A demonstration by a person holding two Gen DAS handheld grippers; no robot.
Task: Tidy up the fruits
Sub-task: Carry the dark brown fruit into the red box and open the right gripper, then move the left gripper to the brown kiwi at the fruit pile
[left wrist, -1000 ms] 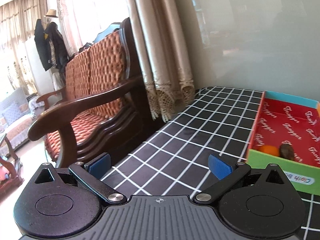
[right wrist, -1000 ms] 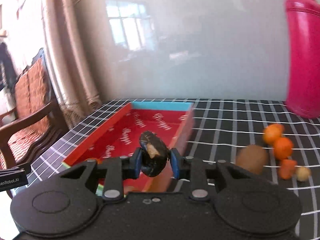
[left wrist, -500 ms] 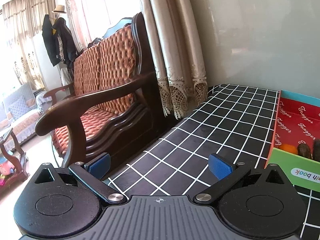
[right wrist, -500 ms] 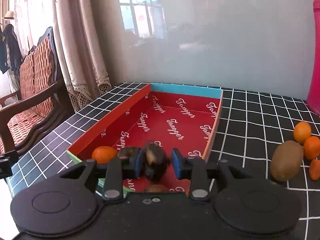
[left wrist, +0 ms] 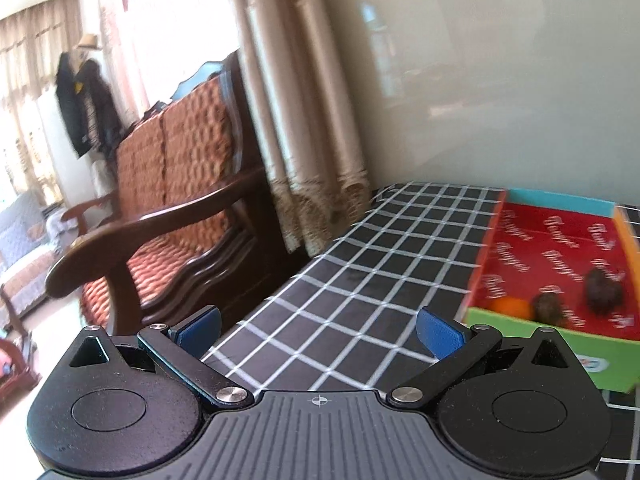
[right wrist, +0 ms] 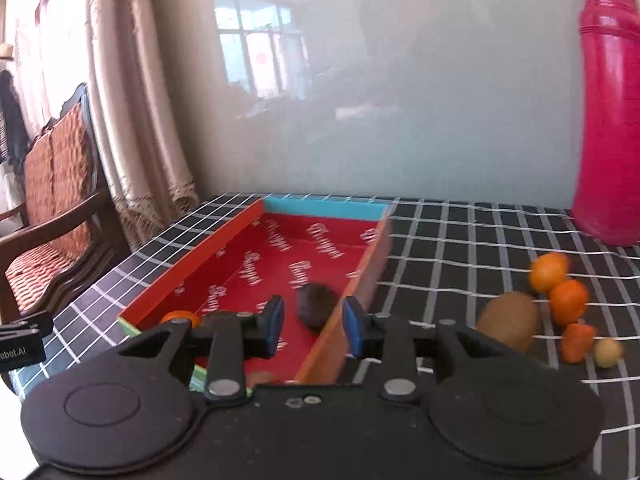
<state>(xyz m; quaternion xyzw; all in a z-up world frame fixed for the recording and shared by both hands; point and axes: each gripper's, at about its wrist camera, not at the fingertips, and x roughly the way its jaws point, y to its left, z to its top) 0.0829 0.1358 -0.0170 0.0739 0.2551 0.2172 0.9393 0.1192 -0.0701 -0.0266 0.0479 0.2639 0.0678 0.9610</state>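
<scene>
My right gripper [right wrist: 313, 326] is standing with its blue pads [right wrist: 275, 324] parted and nothing pressed between them; the jaws are hanging over the near right wall of the red box [right wrist: 224, 240], and that orange wall is running up between them. Just ahead of the pads, a dark wrinkled fruit [right wrist: 316, 309] is lying loose on the red lining, close against the right wall. To the left of my pads, a small orange [right wrist: 181, 317] is sitting in the near left corner of the box, and another dark fruit beside it is mostly hidden behind my left finger. Off to the right, outside the box on the black checked tablecloth [right wrist: 460, 248], a brown kiwi [right wrist: 508, 320] is lying nearest me, with two oranges [right wrist: 568, 298] stacked behind it, a small orange chunk [right wrist: 576, 340] and a pale little round fruit [right wrist: 608, 353] further right. A tall pink bottle [right wrist: 608, 120] is standing at the far right against the wall. My left gripper [left wrist: 318, 326] is holding its jaws wide apart and empty, hovering over the cloth's edge to the left of the box. From it, the box's green front wall [left wrist: 560, 344] is lying just to the right, with the orange and two dark fruits behind it. To the left, a wooden bench [left wrist: 168, 208] and curtains [left wrist: 288, 120] are standing beyond the table.
</scene>
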